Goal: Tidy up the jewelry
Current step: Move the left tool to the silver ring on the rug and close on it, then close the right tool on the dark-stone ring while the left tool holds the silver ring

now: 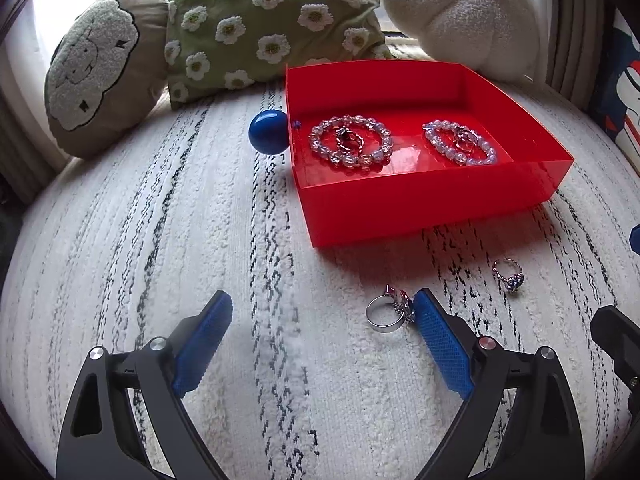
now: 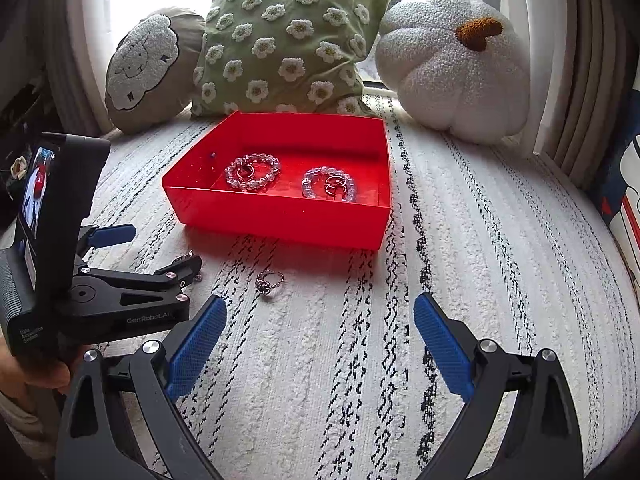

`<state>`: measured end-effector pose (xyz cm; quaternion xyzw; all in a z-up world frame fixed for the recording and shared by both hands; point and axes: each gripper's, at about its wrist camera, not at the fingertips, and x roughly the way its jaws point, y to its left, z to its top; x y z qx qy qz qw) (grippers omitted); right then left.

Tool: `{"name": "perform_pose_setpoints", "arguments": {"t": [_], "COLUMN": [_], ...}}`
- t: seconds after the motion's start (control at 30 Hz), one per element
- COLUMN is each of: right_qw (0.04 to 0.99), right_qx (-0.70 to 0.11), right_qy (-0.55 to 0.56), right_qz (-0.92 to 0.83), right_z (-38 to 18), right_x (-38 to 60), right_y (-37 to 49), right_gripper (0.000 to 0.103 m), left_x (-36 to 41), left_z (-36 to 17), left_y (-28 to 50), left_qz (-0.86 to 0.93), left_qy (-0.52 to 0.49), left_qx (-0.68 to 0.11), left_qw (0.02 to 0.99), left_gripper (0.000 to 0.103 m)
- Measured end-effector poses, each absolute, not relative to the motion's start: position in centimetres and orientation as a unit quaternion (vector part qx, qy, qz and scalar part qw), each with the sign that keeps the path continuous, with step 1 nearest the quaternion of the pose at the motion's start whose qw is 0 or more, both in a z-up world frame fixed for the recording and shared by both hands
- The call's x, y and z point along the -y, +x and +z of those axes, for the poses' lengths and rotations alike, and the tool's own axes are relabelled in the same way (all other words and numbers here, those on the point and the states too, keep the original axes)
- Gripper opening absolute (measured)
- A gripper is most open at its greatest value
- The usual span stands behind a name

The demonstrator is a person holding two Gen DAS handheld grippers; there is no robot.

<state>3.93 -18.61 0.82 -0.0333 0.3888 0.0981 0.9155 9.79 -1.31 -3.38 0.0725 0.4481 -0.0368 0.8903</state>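
Observation:
A red tray (image 1: 420, 216) (image 2: 280, 216) sits on the white striped rug and holds two clear bead bracelets (image 1: 350, 146) (image 1: 460, 142), each with rings inside it. A silver band ring (image 1: 382, 314) with a gemmed ring against it lies just left of my left gripper's right fingertip (image 1: 426, 304). A jewelled ring (image 1: 508, 274) (image 2: 270, 282) lies on the rug in front of the tray. My left gripper (image 1: 322, 308) is open and empty. My right gripper (image 2: 320, 312) is open and empty, back from the jewelled ring.
A blue ball (image 1: 268, 132) rests against the tray's left wall. Three cushions (image 2: 288, 44) line the window behind the tray. The left gripper's body (image 2: 92, 280) stands at the left of the right wrist view.

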Motion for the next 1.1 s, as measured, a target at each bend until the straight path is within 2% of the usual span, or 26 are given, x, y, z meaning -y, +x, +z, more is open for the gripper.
{"name": "perform_pose_setpoints", "arguments": {"t": [0.1,0.23,0.47,1.1], "right_qw": [0.916,0.916,0.914,0.916], "right_qx": [-0.388,-0.389,-0.392,-0.388], "right_qy": [-0.041,-0.045,-0.052,-0.045], "right_qz": [0.096,0.094,0.092,0.092], "right_z": [0.8,0.7,0.6,0.3], "right_x": [18.4,18.3,18.2,17.7], "right_y": [3.8,3.9,4.0,5.0], "right_gripper": [0.093,0.093,0.093,0.093], "left_x": [1.6,1.7,2.1,-1.7], "left_z": [-3.2,-3.2,-3.0,-1.1], "left_y": [9.4,8.7,8.0,6.8], "left_qz": [-0.047,-0.058,-0.097,-0.094], "left_qy": [0.072,0.068,0.053,0.033], "left_qx": [-0.448,-0.45,-0.456,-0.441], "left_qw": [0.89,0.888,0.883,0.892], "left_gripper": [0.071,0.06,0.024,0.022]}}
